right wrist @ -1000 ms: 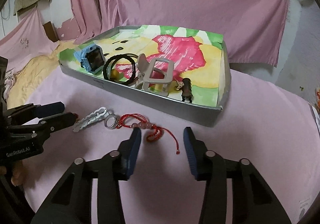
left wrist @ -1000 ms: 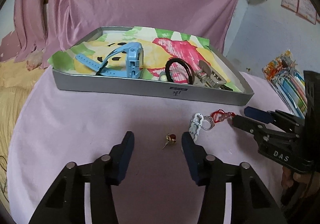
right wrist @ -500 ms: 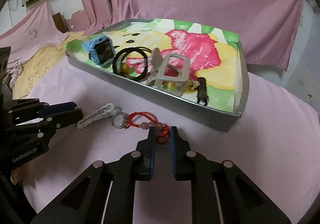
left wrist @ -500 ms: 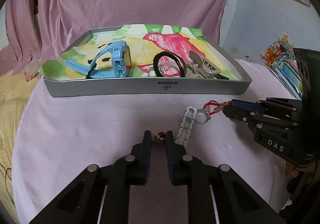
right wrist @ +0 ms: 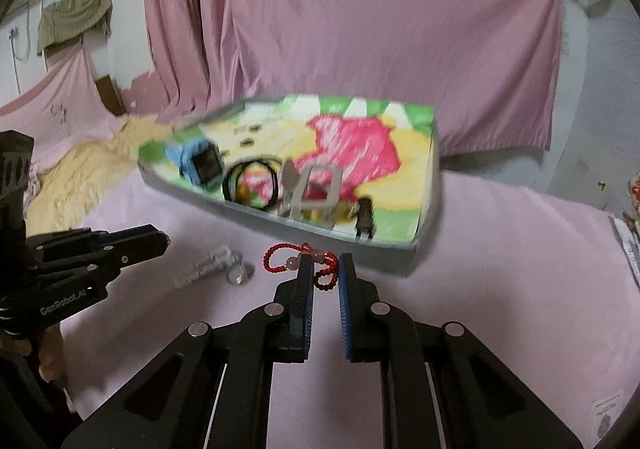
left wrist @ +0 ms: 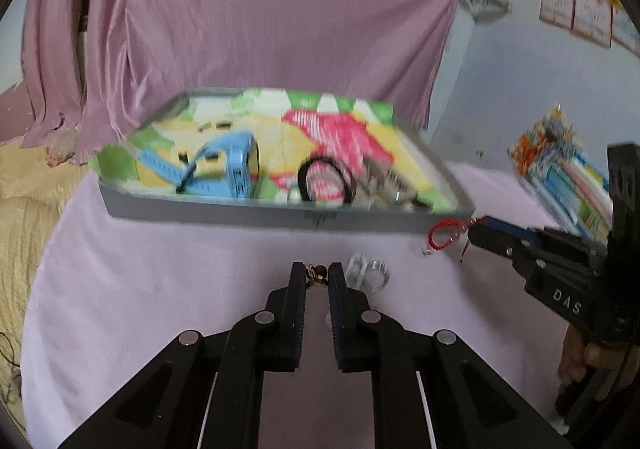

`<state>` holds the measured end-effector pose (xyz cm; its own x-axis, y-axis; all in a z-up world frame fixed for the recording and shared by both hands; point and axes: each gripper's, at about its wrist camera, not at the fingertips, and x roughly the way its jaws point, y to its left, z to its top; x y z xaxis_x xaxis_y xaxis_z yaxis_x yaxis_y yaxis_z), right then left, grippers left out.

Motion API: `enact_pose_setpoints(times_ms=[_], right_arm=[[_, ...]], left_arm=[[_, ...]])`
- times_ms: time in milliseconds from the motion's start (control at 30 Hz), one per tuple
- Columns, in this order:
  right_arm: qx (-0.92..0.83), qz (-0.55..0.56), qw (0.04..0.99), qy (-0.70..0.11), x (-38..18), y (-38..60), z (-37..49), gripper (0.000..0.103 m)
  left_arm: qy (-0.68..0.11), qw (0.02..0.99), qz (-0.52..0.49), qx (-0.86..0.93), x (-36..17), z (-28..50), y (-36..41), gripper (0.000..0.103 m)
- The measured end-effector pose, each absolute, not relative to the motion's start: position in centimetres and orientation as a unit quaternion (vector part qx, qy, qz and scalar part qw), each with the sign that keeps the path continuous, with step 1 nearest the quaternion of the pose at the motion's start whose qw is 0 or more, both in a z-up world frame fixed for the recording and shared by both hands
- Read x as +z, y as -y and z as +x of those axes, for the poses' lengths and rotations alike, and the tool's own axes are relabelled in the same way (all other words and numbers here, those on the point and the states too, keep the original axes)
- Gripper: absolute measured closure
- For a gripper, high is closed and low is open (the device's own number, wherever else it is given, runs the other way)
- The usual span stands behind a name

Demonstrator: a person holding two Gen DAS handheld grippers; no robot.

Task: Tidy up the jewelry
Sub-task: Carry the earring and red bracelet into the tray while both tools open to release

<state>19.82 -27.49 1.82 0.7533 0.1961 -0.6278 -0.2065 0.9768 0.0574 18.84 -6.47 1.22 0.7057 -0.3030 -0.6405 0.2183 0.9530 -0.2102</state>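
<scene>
Both claws are pinched on small pieces in front of the tray (left wrist: 280,216): the right gripper (right wrist: 323,263) on the red cord (right wrist: 276,261), the left gripper (left wrist: 317,276) on a tiny charm (left wrist: 316,273). Each should, I judge, clear the near wall before letting go over bare liner. Watch (left wrist: 236,169), black ring (left wrist: 326,181) and clip (right wrist: 314,191) crowd the tray's near side, and a clear chain (right wrist: 208,264) lies on the cloth (left wrist: 160,289) between the grippers.

Tray (left wrist: 256,215) at the back of the cloth-covered table (left wrist: 160,289), loose pieces in front.
Inside the tray a watch (left wrist: 236,165) lies left, a hair band (left wrist: 326,181) to its right, then a clip (right wrist: 316,189) (blurred); before the tray lie a chain (right wrist: 204,267) and ring (right wrist: 240,273), the chain left of the ring.
</scene>
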Motion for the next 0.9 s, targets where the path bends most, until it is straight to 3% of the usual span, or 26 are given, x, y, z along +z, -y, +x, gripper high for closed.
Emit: enact_pose_setpoints(times_ms=[300,900], right_arm=[[0.053,0.006,0.961,-0.270,4.0,28.5,20.8,0.092],[0.016,-0.032,0.941,-0.337,0.7,27.4,26.0,0.092]], left_arm=[[-0.293,0.945,-0.088,-0.115,3.8,21.6,7.1,0.092],[-0.346,0.929,-0.063,-0.113,0.7,27.2,8.6,0.092]])
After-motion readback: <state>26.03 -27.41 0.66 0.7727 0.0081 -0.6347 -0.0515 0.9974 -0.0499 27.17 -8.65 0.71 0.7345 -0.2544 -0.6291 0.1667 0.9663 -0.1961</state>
